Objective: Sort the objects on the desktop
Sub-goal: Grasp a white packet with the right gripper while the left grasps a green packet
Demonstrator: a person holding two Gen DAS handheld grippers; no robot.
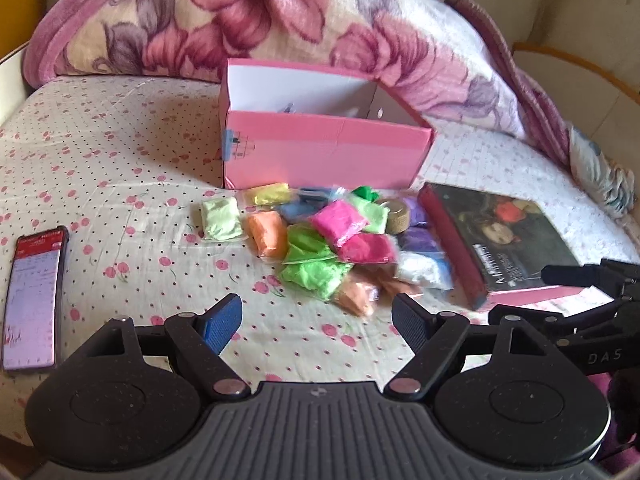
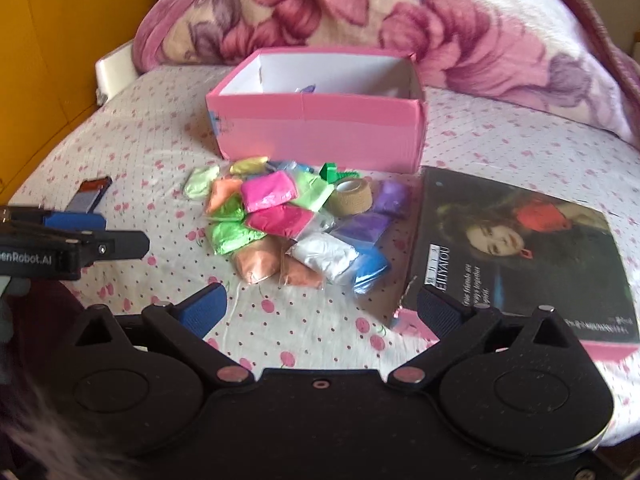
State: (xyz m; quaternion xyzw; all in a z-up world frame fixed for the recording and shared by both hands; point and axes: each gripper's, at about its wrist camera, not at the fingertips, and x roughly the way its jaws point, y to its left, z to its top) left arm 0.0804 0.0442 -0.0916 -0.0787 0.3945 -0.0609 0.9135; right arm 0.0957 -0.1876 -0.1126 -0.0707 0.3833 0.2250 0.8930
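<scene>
With both the left gripper [image 1: 316, 320] and right gripper [image 2: 320, 308] wide open and empty, approach the heap of coloured plastic-wrapped clay packets [image 1: 320, 240] from above, pinching one loose top packet for the open pink cardboard box [image 1: 320, 152].

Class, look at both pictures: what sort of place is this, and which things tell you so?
Most likely a bedroom, with the sorting done on a bed: a cherry-print bedsheet covers the surface, a thick floral blanket is heaped behind the pink box, and a phone lies alongside.
</scene>
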